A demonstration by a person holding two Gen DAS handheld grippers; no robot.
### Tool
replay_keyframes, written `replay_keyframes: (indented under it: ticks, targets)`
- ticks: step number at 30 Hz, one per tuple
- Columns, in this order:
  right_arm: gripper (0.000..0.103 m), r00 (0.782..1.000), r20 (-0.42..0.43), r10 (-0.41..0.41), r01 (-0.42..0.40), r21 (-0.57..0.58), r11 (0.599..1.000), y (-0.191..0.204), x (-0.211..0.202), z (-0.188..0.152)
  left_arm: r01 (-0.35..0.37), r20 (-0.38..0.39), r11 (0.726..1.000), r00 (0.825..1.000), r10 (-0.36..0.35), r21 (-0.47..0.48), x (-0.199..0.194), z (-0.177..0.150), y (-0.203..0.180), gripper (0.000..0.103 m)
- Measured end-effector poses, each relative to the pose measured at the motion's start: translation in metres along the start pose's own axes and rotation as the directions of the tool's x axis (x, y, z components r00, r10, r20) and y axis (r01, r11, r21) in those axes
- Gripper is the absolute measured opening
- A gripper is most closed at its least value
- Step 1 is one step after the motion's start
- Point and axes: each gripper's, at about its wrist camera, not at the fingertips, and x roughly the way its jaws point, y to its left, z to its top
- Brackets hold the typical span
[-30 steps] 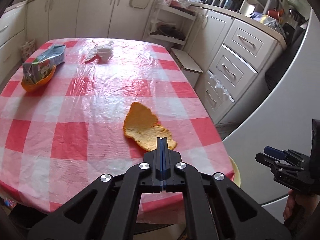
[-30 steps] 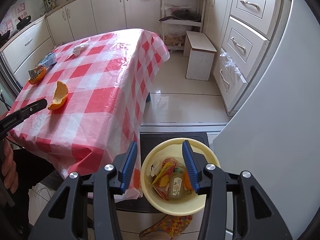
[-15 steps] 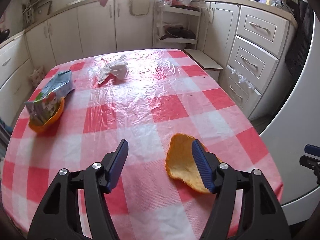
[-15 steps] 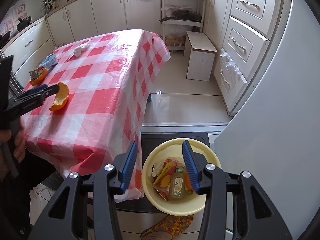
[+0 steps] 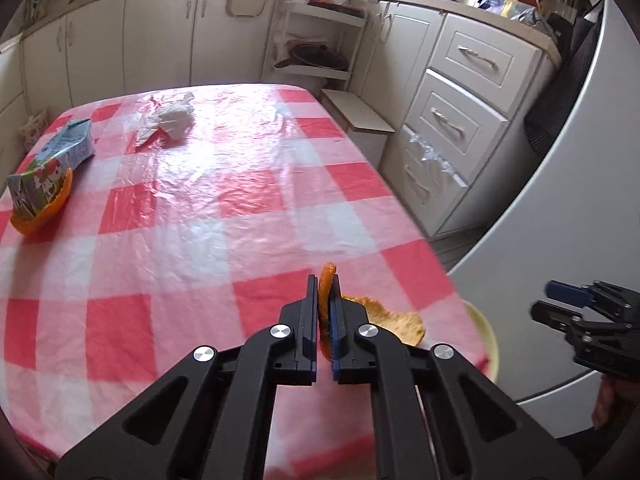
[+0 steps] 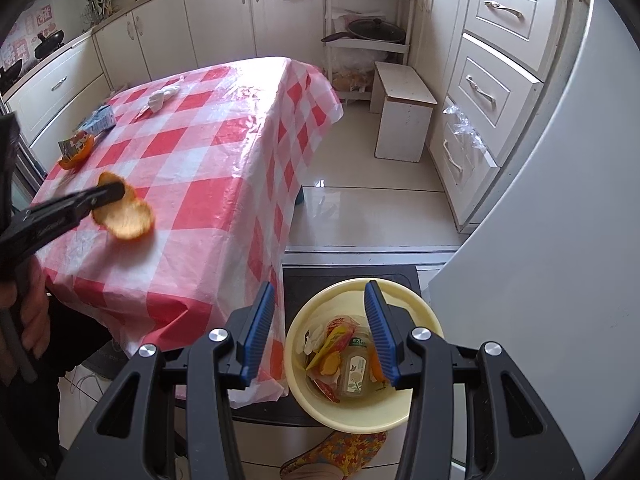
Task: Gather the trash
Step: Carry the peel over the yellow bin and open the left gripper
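From the left wrist view, the left gripper (image 5: 325,284) has just closed and pinches the orange peel (image 5: 384,316) by one edge; the rest hangs right of the jaws, toward the yellow bin (image 5: 486,334) past the table corner.

From the right wrist view, the right gripper (image 6: 320,300) hovers spread and empty over the yellow bin (image 6: 304,322); the orange peel (image 6: 128,216) is held well apart, up left over the tablecloth (image 6: 224,160).

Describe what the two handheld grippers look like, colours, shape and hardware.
Both the left gripper and the right gripper are matte black plastic, with angular linkage arms with cut-outs, round silver pivot screws, and two straight fingers lined with ribbed blue pads. No cables or markings visible.
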Motion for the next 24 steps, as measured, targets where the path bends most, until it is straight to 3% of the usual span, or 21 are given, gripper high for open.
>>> replay_keyframes:
  ticks: [6, 11, 14, 16, 20, 24]
  targets:
    - [0.046, 0.999, 0.039, -0.017, 0.015, 0.057, 0.998, -0.018, -0.015, 0.002, 0.106, 0.003, 0.994, 0.994, -0.106, 0.02, -0.012, -0.011, -0.058, 0.004]
    - [0.046, 0.996, 0.076, -0.041, 0.034, 0.089, 0.995, -0.029, -0.028, 0.004, 0.166, -0.044, 0.985, 0.985, -0.164, 0.037, 0.009, -0.018, -0.112, 0.005]
    - [0.047, 0.994, 0.098, -0.053, 0.043, 0.105, 0.994, -0.036, -0.035, 0.006, 0.199, -0.092, 0.979, 0.977, -0.194, 0.045, 0.026, -0.024, -0.139, 0.025]
    - [0.047, 0.993, 0.109, -0.054, 0.042, 0.113, 0.993, -0.038, -0.038, 0.008, 0.197, -0.098, 0.979, 0.977, -0.192, 0.051, 0.031, -0.028, -0.151, 0.052]
    - [0.049, 0.991, 0.122, -0.058, 0.045, 0.105, 0.993, -0.036, -0.041, 0.011, 0.2, -0.09, 0.977, 0.977, -0.194, 0.068, 0.026, -0.031, -0.159, 0.058]
    - [0.05, 0.991, 0.127, -0.041, 0.03, 0.092, 0.995, -0.031, -0.041, 0.013, 0.177, -0.076, 0.983, 0.982, -0.172, 0.054, 0.013, -0.032, -0.139, 0.064]
